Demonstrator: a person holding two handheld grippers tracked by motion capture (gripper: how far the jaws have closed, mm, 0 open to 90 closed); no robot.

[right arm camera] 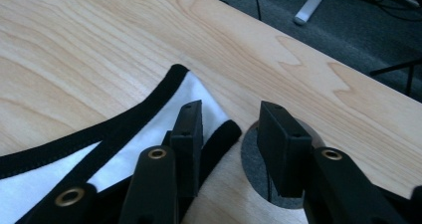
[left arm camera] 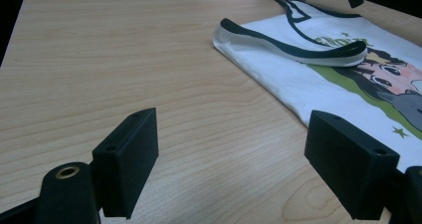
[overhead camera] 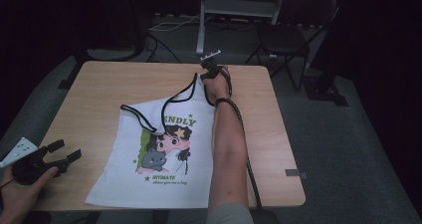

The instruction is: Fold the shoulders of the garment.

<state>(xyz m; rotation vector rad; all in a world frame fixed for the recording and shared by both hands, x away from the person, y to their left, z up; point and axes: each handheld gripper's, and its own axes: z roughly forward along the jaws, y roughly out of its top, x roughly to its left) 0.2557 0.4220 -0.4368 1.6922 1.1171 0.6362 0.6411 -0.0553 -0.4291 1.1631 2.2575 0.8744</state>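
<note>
A: Nearest the person, the left tool (overhead camera: 63, 156) hovers over the bare desk (overhead camera: 89, 94) beside the hem, jaws spread wide, nothing between them.

B: And the white tank top (overhead camera: 159, 149)?

A: It lies flat mid-desk, cartoon print up, one black-trimmed strap folded across the chest.

B: Farther out?

A: The right tool (right arm camera: 229, 134) sits at the far shoulder strap (right arm camera: 149, 109), jaws part-closed astride the trim by a cable hole (right arm camera: 254, 159), not yet pressing it.

B: So the grasp is in hand; next, probably, close fully on the strap, then lift to fold.
</note>
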